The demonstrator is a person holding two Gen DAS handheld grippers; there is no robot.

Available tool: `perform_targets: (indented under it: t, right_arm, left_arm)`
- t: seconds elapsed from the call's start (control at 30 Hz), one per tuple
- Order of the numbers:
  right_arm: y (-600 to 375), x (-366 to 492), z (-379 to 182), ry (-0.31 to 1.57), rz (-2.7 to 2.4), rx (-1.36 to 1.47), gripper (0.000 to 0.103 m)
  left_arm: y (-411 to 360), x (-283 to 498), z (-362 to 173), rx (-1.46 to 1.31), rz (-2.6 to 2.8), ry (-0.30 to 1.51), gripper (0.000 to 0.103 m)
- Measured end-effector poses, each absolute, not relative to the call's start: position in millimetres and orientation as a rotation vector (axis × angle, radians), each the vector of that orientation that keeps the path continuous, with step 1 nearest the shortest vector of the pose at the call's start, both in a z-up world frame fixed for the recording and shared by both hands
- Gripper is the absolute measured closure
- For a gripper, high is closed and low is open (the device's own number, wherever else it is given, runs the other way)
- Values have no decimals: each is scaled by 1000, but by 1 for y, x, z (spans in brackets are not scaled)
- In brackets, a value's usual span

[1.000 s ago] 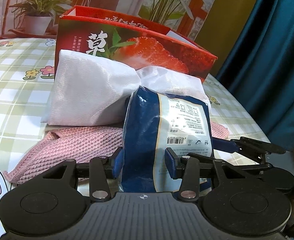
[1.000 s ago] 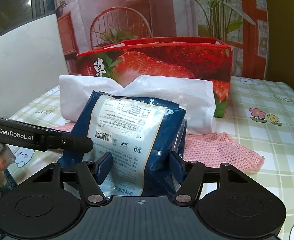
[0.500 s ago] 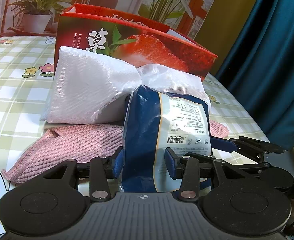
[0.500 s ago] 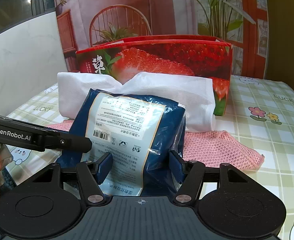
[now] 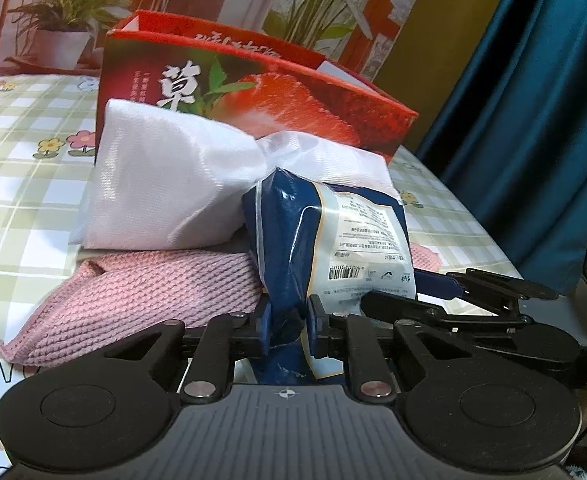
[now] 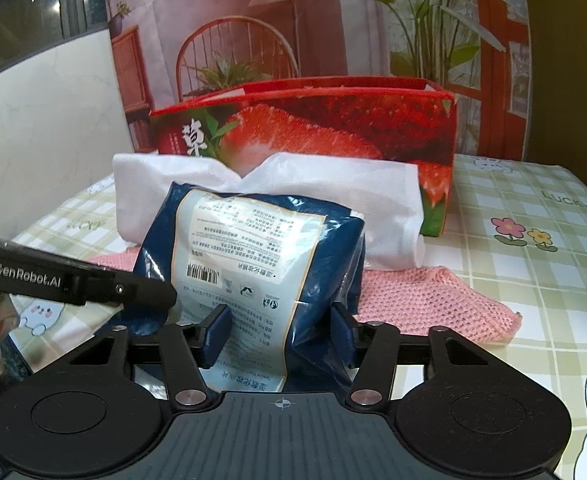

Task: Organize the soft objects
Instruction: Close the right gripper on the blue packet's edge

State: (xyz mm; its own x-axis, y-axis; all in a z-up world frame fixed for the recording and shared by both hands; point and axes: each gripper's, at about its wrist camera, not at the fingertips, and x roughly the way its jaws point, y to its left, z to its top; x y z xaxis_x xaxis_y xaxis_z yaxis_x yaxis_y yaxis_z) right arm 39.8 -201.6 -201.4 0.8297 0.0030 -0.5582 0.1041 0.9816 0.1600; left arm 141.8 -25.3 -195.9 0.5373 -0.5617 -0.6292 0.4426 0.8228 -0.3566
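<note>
Blue packet point(image 5: 289, 256) pinched by closing left hand-held gripper point(image 5: 287, 330), right hand-held gripper point(image 6: 279, 330) closing on it.

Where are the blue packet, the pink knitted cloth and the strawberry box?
blue packet point(image 6: 253, 248), right wrist view, on its printed label.
pink knitted cloth point(image 5: 153, 292), left wrist view, mid-fabric.
strawberry box point(image 6: 333, 128), right wrist view, front panel.

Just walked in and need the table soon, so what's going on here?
A person with two handheld grippers is sorting soft things. Both grippers are closing on the blue packet: the left gripper pinches its near edge, the right gripper squeezes its lower part. Behind lie a white pouch, a pink knitted cloth and an open strawberry box.
</note>
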Motion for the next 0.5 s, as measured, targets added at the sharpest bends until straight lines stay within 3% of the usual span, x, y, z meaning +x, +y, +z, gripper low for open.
perform_targets:
  t: [0.5]
  right_arm:
    - [-196, 28, -185, 515, -54, 160, 55]
  left_arm:
    - [-26, 136, -184, -159, -635, 750, 85]
